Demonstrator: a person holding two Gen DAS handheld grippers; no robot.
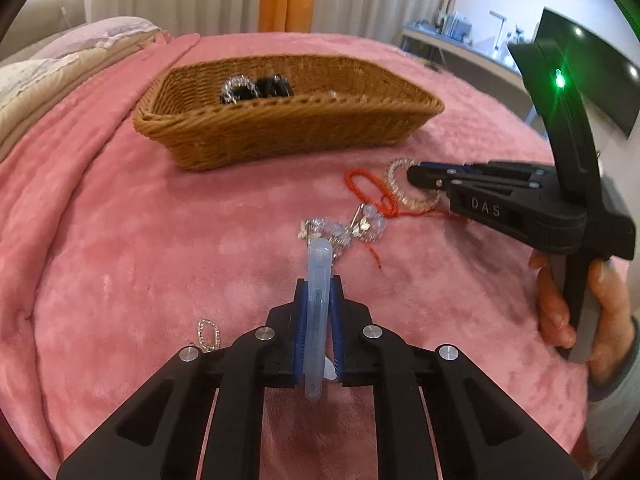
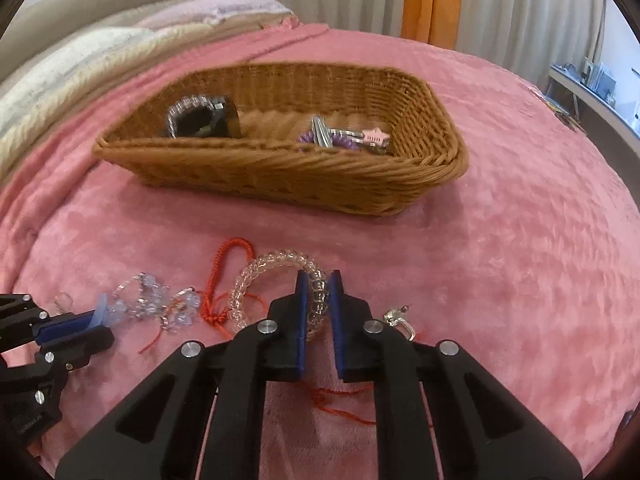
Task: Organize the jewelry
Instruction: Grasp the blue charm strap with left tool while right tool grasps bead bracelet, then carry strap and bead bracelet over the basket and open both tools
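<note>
My left gripper [image 1: 319, 296] is shut on a pale blue translucent hair clip [image 1: 318, 280], low over the pink blanket; it also shows in the right wrist view [image 2: 102, 312]. A clear crystal bead piece [image 1: 352, 228] lies just beyond the clip. My right gripper [image 2: 318, 280] straddles a clear spiral hair tie [image 2: 276, 280], its pads close to the coil on both sides. A red cord bracelet [image 2: 224, 280] lies tangled beside the hair tie. The wicker basket [image 2: 280, 172] holds a black and silver bracelet [image 2: 200, 120], a purple coil and hair clips [image 2: 344, 136].
A small silver chain link piece [image 1: 209, 334] lies on the blanket at my left gripper's left. A silver ring or earring [image 2: 400, 320] lies right of my right gripper. Pillows and folded bedding [image 2: 80, 60] sit at the far left.
</note>
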